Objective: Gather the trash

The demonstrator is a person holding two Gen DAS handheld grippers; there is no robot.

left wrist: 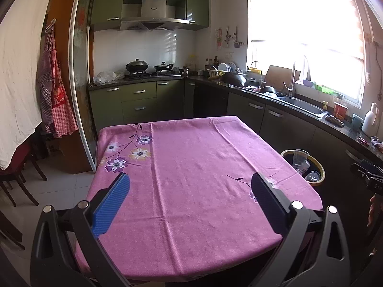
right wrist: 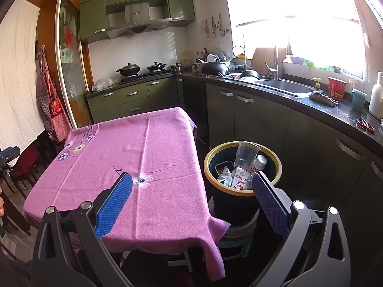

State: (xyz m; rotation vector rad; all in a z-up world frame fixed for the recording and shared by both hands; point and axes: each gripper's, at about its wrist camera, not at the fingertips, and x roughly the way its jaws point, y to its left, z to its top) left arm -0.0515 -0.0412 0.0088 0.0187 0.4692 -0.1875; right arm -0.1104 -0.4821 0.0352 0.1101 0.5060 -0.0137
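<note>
Tongs (left wrist: 190, 181) (right wrist: 192, 183) gape empty; trash fills bin (right wrist: 277, 162).

The left gripper (left wrist: 190, 183) is held level with its fingers (left wrist: 112, 203) spread wide and nothing between them. The right gripper (right wrist: 191, 184) is spread just as wide and empty, its blue-padded fingers (right wrist: 269, 201) pointing forward and slightly down.

Cloth, plastic and polished stone in a kitchen

A matt pink floral cloth (left wrist: 191, 179) drapes the table; the bin (right wrist: 241, 192) is glossy dark plastic holding a clear plastic cup (right wrist: 245, 154) and printed paper cartons (right wrist: 240, 179); tool pads (right wrist: 115, 203) look ribbed blue rubber; the sink (right wrist: 284, 87) is brushed metal.
</note>
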